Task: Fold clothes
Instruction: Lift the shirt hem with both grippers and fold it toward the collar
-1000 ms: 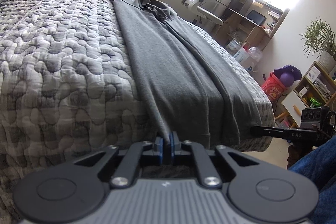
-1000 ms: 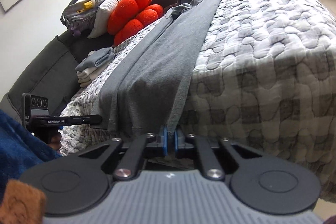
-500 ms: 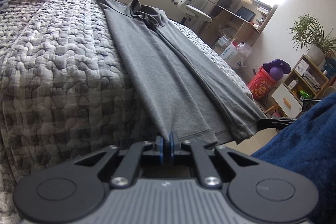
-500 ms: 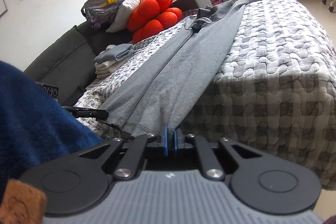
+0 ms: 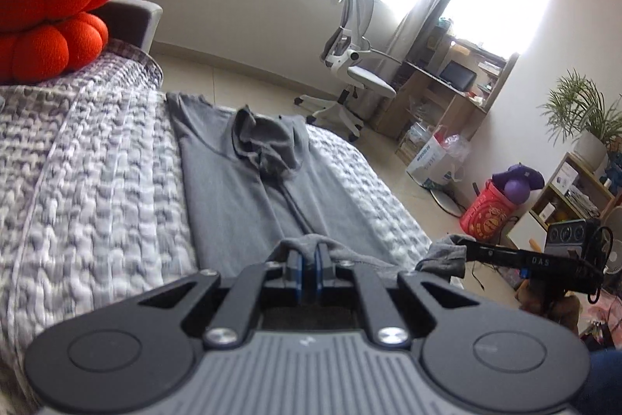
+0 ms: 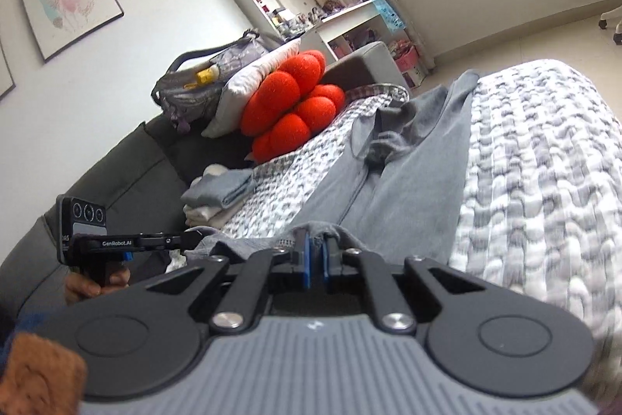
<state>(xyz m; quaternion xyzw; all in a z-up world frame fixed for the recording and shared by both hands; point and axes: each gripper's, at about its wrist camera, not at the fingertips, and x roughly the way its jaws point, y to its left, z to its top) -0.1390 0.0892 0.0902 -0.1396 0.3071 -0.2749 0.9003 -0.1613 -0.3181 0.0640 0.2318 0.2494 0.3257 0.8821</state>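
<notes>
1. The grey shirt (image 5: 241, 197) lies lengthwise on the quilted bed (image 5: 97, 181), its collar at the far end and its near hem lifted off the bed's edge.
2. The left hand-held gripper (image 5: 307, 259) is pinched narrow on one corner of that hem; the right hand-held gripper (image 6: 315, 251) is pinched narrow on the other corner.
3. To the far left of the shirt sits an orange cushion (image 6: 291, 107) with a white pillow (image 6: 252, 84) and a grey bag (image 6: 202, 84) behind it; a small stack of folded clothes (image 6: 217, 193) rests on the bed near the dark sofa (image 6: 97, 189).
4. On the floor to the right stand a white office chair (image 5: 350, 65), a desk (image 5: 447, 92), a red bucket (image 5: 486, 209) and a potted plant (image 5: 583, 115). Nothing lies on the shirt between hem and collar.
5. Compared with a second ago, the hem no longer hangs over the bed's near edge: both grippers have raised it, and each view looks down on the bed from higher up.
</notes>
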